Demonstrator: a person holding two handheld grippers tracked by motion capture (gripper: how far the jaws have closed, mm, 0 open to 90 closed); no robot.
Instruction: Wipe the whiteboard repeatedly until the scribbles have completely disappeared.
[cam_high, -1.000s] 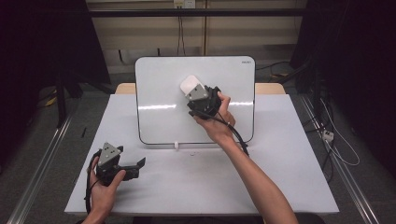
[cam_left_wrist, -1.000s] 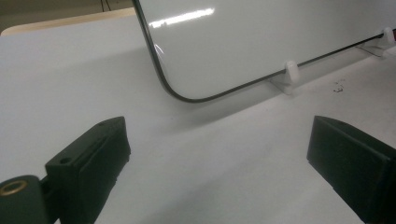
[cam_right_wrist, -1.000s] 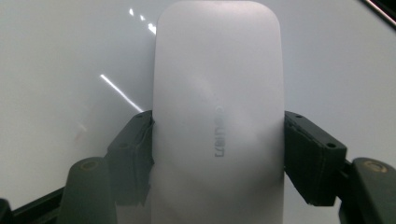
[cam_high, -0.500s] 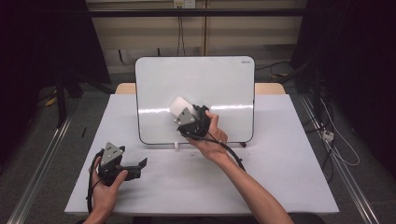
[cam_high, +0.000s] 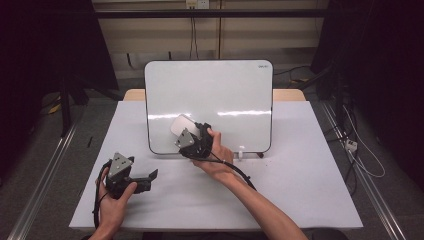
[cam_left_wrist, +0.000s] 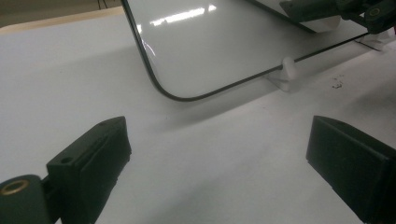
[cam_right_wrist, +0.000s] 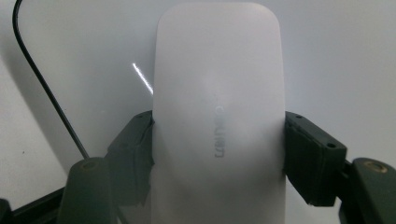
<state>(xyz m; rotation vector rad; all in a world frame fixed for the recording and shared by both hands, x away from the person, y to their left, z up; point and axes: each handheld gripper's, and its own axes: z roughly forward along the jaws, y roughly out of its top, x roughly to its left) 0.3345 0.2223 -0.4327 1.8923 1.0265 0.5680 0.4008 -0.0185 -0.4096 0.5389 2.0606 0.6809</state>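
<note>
Right hand-held gripper (cam_high: 186, 131) clamping eraser (cam_high: 181, 125), against whiteboard (cam_high: 220, 95)

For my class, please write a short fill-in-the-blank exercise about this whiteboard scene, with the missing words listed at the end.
1. The right tool is shut on a white ____ with rounded ends.
2. The eraser is pressed against the ____ left part of the whiteboard.
3. The left tool rests on the table with its jaws ____.
4. The whiteboard stands propped ____ on small white feet.

Missing words: eraser; lower; open; upright
</note>
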